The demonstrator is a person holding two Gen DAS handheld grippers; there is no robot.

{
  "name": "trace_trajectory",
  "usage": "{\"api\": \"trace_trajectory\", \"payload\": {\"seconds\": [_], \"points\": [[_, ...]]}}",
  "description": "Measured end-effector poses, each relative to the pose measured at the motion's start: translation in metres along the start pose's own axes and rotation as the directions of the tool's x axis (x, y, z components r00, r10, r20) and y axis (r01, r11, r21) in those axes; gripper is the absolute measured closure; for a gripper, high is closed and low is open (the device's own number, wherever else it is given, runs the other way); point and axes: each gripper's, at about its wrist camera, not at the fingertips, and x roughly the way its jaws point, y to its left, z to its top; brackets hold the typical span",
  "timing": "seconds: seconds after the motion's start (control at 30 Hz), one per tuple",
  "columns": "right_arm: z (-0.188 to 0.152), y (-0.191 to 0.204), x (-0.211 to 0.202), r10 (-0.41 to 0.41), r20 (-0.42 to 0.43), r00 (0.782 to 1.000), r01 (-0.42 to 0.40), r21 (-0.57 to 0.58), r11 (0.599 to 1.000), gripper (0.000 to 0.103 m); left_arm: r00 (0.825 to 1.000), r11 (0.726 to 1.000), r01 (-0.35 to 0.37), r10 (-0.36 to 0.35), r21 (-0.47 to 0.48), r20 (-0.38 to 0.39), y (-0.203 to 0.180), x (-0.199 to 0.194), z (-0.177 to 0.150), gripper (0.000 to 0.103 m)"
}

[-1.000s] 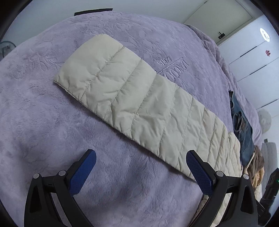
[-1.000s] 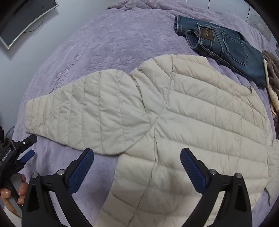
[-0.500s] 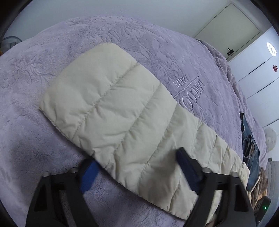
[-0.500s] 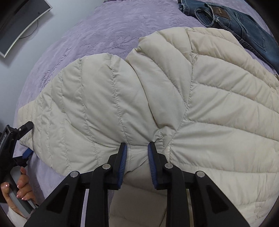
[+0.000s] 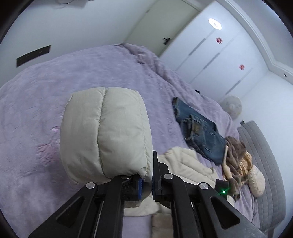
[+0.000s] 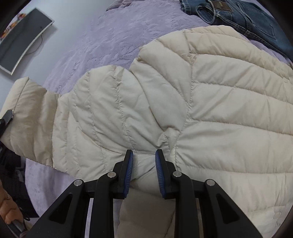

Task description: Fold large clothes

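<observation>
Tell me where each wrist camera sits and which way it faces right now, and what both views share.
Left wrist: rides the left gripper, shut on the raised sleeve end, looking across the purple bed toward the white wardrobe.
Right wrist: rides the right gripper, looking steeply down at the cream jacket, pinching its underarm; the person's hand shows at lower left.
Shared: jacket, bed, jeans.

The lifted sleeve cuff (image 5: 106, 133) hides the left tongs' (image 5: 146, 180) tips and the bed (image 5: 45, 87) behind it. The picture's edge cuts off the jeans (image 6: 238, 14) and the jacket's (image 6: 228, 109) right side.
</observation>
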Motion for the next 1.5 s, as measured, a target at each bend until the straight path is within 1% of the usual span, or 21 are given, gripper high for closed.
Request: {"api": "trace_trajectory", "payload": {"seconds": [0.1,0.2,0.27,0.37,0.47,0.57,0.63,0.77,0.87,0.9,0.93,0.97,1.0,1.03,1.1,1.17,1.27,1.33,1.4,1.43,1.5], "points": [[-0.006,-0.021,-0.033,0.014,0.045,0.999,-0.015,0.041,0.999,0.075,0.996,0.990,0.074,-0.067,0.123,-0.062,-0.060,0.018,-0.009,0.095],[-0.016,-0.054,-0.073,-0.022,0.101,0.995,0.013,0.085,0.996,0.075,0.987,0.963,0.099,-0.063,0.252,-0.148,-0.118,0.044,-0.031,0.095],[-0.026,-0.082,-0.098,-0.061,0.132,0.989,0.043,0.135,0.990,0.075,0.972,0.939,0.130,-0.057,0.320,-0.228,-0.154,0.067,-0.054,0.095],[-0.042,-0.133,-0.133,-0.123,0.160,0.979,0.084,0.231,0.969,0.075,0.951,0.895,0.121,0.019,0.430,-0.308,-0.197,0.101,-0.100,0.095],[-0.063,-0.183,-0.159,-0.171,0.161,0.972,0.111,0.326,0.939,0.075,0.924,0.835,0.093,0.131,0.543,-0.360,-0.227,0.139,-0.146,0.095],[-0.083,-0.231,-0.179,-0.201,0.145,0.969,0.127,0.405,0.906,0.075,0.904,0.768,0.062,0.228,0.637,-0.362,-0.248,0.166,-0.183,0.095],[-0.096,-0.254,-0.185,-0.205,0.132,0.970,0.126,0.448,0.885,0.075,0.896,0.713,0.035,0.288,0.700,-0.338,-0.262,0.179,-0.201,0.094],[-0.118,-0.285,-0.190,-0.199,0.124,0.972,0.113,0.494,0.862,0.075,0.891,0.607,-0.018,0.370,0.795,-0.263,-0.281,0.188,-0.224,0.094],[-0.126,-0.296,-0.190,-0.178,0.131,0.975,0.087,0.513,0.854,0.075,0.889,0.562,-0.030,0.393,0.826,-0.235,-0.290,0.189,-0.231,0.094],[-0.128,-0.297,-0.191,-0.171,0.135,0.976,0.079,0.515,0.853,0.075,0.888,0.558,-0.031,0.395,0.829,-0.233,-0.292,0.188,-0.232,0.087],[-0.127,-0.298,-0.190,-0.166,0.138,0.976,0.072,0.516,0.853,0.075,0.889,0.565,-0.016,0.386,0.825,-0.246,-0.293,0.187,-0.231,0.058],[-0.128,-0.298,-0.191,-0.162,0.141,0.977,0.067,0.516,0.854,0.075,0.890,0.572,-0.010,0.379,0.820,-0.253,-0.294,0.186,-0.231,0.020],[-0.126,-0.298,-0.190,-0.158,0.144,0.977,0.062,0.516,0.855,0.075,0.899,0.576,-0.015,0.366,0.818,-0.241,-0.296,0.182,-0.230,0.011],[-0.130,-0.297,-0.193,-0.154,0.147,0.977,0.058,0.514,0.856,0.075,0.909,0.570,-0.020,0.352,0.821,-0.222,-0.299,0.178,-0.229,0.009],[-0.130,-0.299,-0.195,-0.147,0.154,0.977,0.048,0.513,0.857,0.074,0.912,0.555,-0.004,0.343,0.832,-0.225,-0.304,0.173,-0.230,0.009],[-0.132,-0.300,-0.198,-0.145,0.158,0.977,0.044,0.513,0.857,0.073,0.918,0.559,0.017,0.321,0.829,-0.235,-0.307,0.167,-0.231,0.009],[-0.136,-0.302,-0.201,-0.141,0.158,0.977,0.039,0.516,0.855,0.069,0.938,0.574,0.046,0.256,0.818,-0.233,-0.313,0.147,-0.227,0.009],[-0.135,-0.300,-0.202,-0.138,0.159,0.978,0.037,0.516,0.856,0.059,0.953,0.595,0.064,0.202,0.801,-0.226,-0.312,0.128,-0.219,0.009],[-0.133,-0.297,-0.204,-0.136,0.164,0.977,0.035,0.507,0.861,0.047,0.964,0.633,0.051,0.171,0.773,-0.203,-0.303,0.112,-0.205,0.009],[-0.131,-0.294,-0.206,-0.136,0.168,0.976,0.034,0.499,0.866,0.039,0.967,0.653,0.030,0.172,0.757,-0.187,-0.296,0.107,-0.196,0.009],[-0.126,-0.287,-0.208,-0.135,0.178,0.975,0.034,0.480,0.877,0.034,0.967,0.691,-0.037,0.208,0.722,-0.149,-0.275,0.102,-0.175,0.009]]}}
